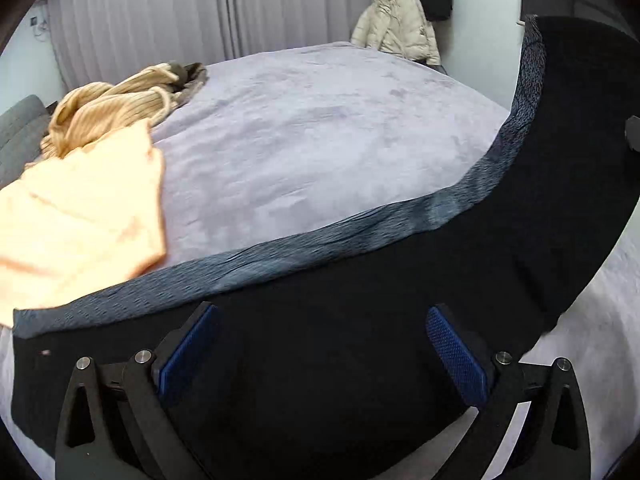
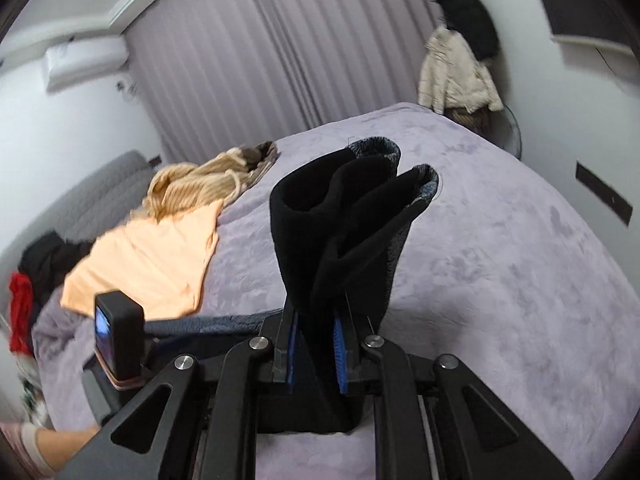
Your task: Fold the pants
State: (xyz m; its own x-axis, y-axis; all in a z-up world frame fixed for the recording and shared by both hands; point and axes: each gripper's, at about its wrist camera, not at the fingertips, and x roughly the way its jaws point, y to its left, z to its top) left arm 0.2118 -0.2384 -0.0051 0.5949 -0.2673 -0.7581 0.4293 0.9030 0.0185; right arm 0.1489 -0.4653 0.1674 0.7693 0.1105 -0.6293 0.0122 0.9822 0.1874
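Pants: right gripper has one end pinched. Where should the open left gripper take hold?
Probably the near corner of the pants, at the end opposite the right gripper's pinch, coming down from above. The cloth lies flat on the bed between the left gripper's open fingers, its grey band on the far side.

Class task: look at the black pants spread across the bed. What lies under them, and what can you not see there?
Under the black pants only the lilac bedspread shows, around their edges. Whatever lies beneath their middle is covered. The peach garment's edge meets the grey waistband.
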